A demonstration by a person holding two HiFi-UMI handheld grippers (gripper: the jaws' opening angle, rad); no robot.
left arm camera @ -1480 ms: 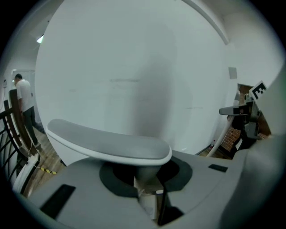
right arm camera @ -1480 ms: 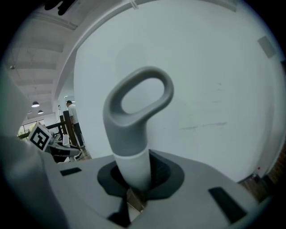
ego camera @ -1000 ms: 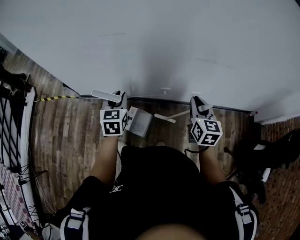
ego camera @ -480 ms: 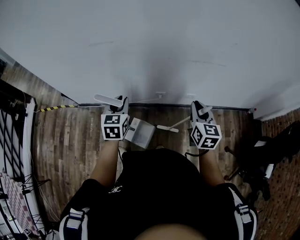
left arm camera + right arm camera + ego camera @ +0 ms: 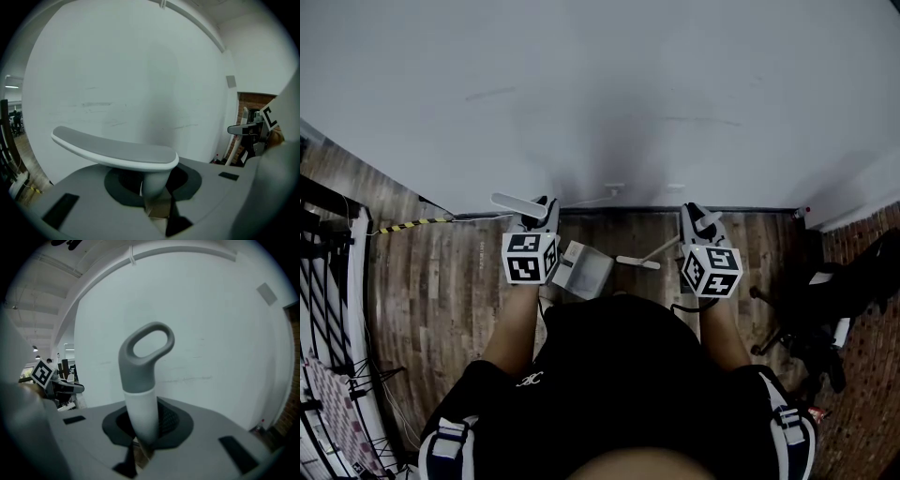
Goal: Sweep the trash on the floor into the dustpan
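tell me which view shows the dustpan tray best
The head view: only there is the dustpan's grey tray visible, beside the left hand-held gripper. The left gripper view shows only the dustpan's handle, clamped in its jaws. The right gripper view shows no tray.

Head view looks steeply down; both gripper views face the same wall (image 5: 600, 94).

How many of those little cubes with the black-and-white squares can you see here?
2. The left cube rides on the left tool, which grips the dustpan; the right cube rides on the right tool, which grips the broom. Others could be hidden behind the person.
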